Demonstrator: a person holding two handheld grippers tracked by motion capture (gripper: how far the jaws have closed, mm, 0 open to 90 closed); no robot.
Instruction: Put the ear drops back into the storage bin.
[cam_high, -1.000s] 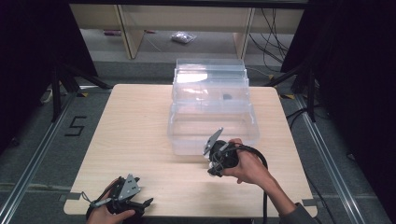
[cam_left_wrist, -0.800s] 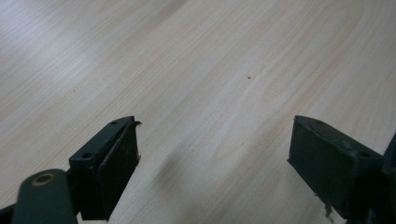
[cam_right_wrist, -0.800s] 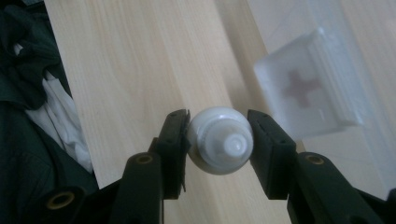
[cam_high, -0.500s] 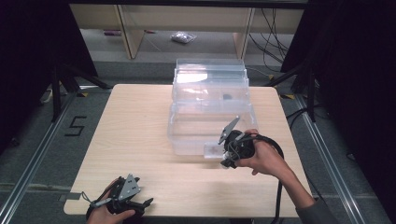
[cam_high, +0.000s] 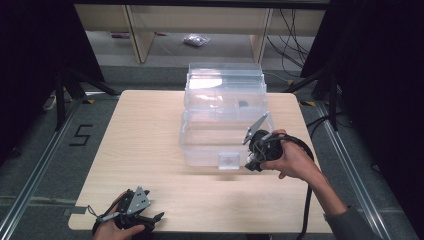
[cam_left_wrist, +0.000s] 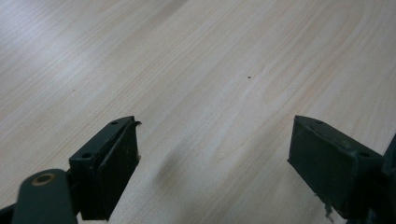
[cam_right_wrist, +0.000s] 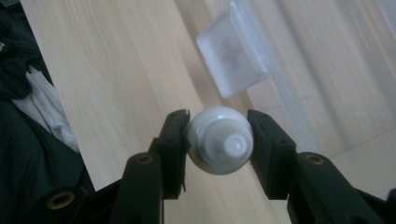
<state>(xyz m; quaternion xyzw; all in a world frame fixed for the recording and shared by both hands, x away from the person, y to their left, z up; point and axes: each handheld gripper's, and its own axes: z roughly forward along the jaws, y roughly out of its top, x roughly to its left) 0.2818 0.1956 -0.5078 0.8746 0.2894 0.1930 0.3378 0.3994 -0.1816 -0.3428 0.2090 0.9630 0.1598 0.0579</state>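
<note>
Right gripper view: right tool (cam_right_wrist: 219, 140) is clamped on a small white bottle (cam_right_wrist: 219, 140), seen end-on at frame centre, one pad on each flank, nozzle toward the camera.
High view: right tool (cam_high: 257, 150) sits right of centre, at the front right corner of the clear box (cam_high: 225, 117); the bottle itself is too small to make out there.
Left tool: (cam_left_wrist: 215, 158) jaws stand wide apart with nothing between them, over bare bench (cam_left_wrist: 210, 60); in the high view it rests at lower left (cam_high: 131, 212).
Box: clear plastic, lid raised at the back, a frosted latch tab (cam_right_wrist: 232, 52) at upper centre of the right gripper view.
Bottle, handling: looks light and rigid, smooth round plastic, so probably slippery and liable to roll or pivot between flat pads.
Bottle, where to hold: across the widest part of the body, as now; the narrow nozzle would give poor purchase.
Risk: squeezing harder could pop it out; brushing the box wall could twist it in the grip.
</note>
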